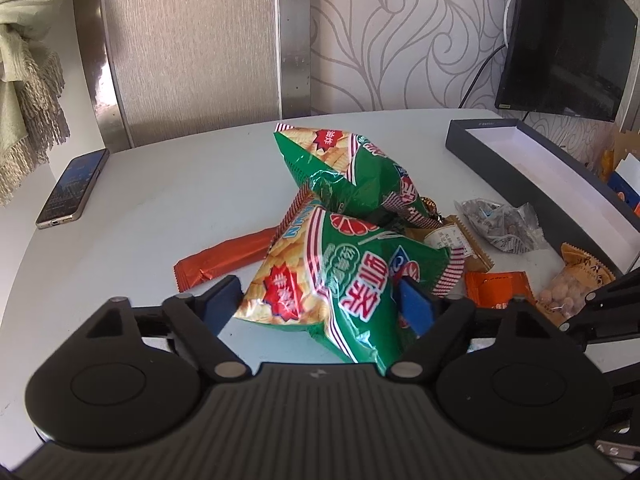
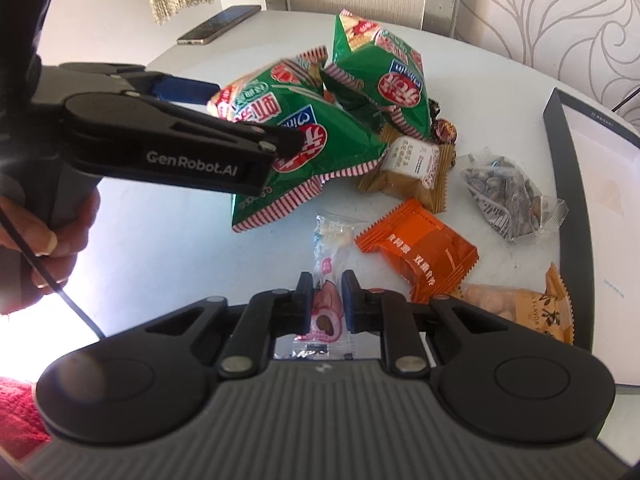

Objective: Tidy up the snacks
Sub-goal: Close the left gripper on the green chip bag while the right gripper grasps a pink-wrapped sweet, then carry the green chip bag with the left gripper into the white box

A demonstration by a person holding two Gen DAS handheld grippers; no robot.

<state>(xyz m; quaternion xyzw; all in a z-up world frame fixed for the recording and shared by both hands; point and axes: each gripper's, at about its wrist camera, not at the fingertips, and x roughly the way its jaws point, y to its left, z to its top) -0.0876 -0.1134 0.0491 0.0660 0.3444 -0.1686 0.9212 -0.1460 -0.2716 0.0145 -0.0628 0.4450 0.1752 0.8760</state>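
a: what do you have in the left gripper (image 1: 320, 304)?

b: its jaws sit on either side of the near green chip bag (image 1: 344, 280) on the white table (image 1: 160, 208). the right blue pad presses into the bag's face; the left pad is right at its corner, and i can't tell if it touches. so it's a wide stance around the bag, and whether that counts as a firm hold i cannot say.

a: and the right gripper (image 2: 326, 304)?

b: pinched narrow on a small clear candy packet with pink print (image 2: 326, 316), both pads against it.

a: place the rest for me, off that near green bag.

b: the second green chip bag (image 1: 348, 168) leans on it from behind. a red-orange stick pack (image 1: 224, 260) pokes out from under its left side. to its right lie a tan biscuit pack (image 2: 404, 172), an orange wrapped snack (image 2: 420, 248), then a clear bag of seeds (image 2: 508, 196), and nearest me a bag of coated peanuts (image 2: 520, 304). the open dark box (image 1: 540, 168) runs along the far right. a phone (image 1: 74, 188) lies well off to the left.
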